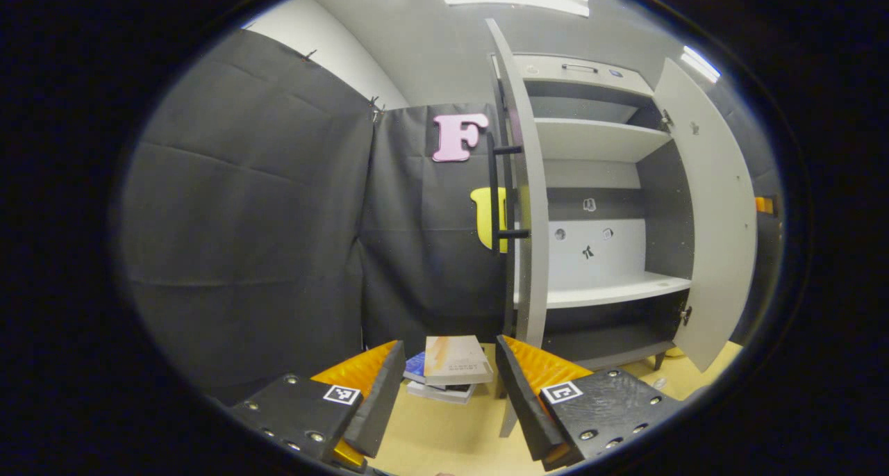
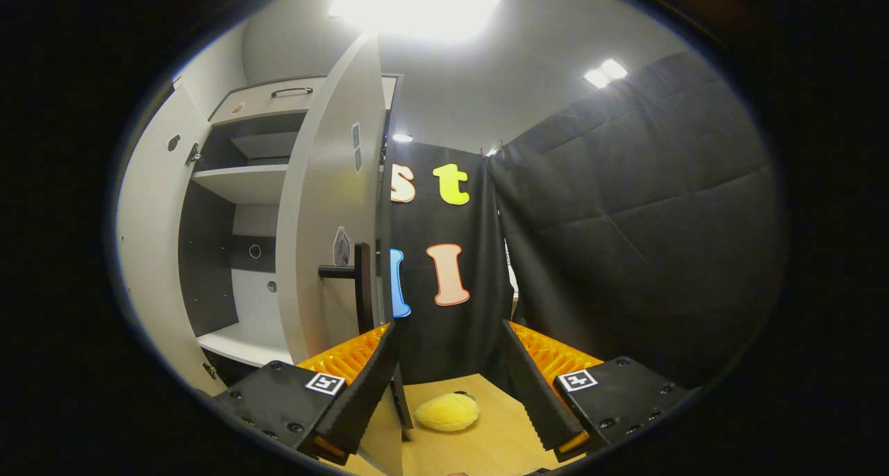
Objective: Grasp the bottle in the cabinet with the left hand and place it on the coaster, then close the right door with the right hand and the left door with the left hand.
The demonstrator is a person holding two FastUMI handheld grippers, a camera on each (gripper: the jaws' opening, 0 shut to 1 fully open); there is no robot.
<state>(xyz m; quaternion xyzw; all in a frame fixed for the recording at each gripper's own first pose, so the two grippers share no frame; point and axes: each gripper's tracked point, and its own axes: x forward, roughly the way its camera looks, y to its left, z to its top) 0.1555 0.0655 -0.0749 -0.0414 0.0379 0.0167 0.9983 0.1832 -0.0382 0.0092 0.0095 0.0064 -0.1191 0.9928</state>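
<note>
Both cabinet doors stand open: left door (image 1: 522, 184) and right door (image 2: 333, 205). Left tongs (image 1: 450, 386) and right tongs (image 2: 448, 382) gape wide, holding nothing. Books (image 1: 451, 368) lie on the desk (image 1: 444, 434); the bottle's whereabouts cannot be told.

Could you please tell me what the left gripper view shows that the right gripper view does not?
Left gripper view alone: a stack of books on the table beyond the open left tongs, and the left door's handle.

Right gripper view alone: a yellow plush toy between the open right tongs, and the right door's handle.

Shared: the cabinet with both doors open, its visible shelves bare.
</note>
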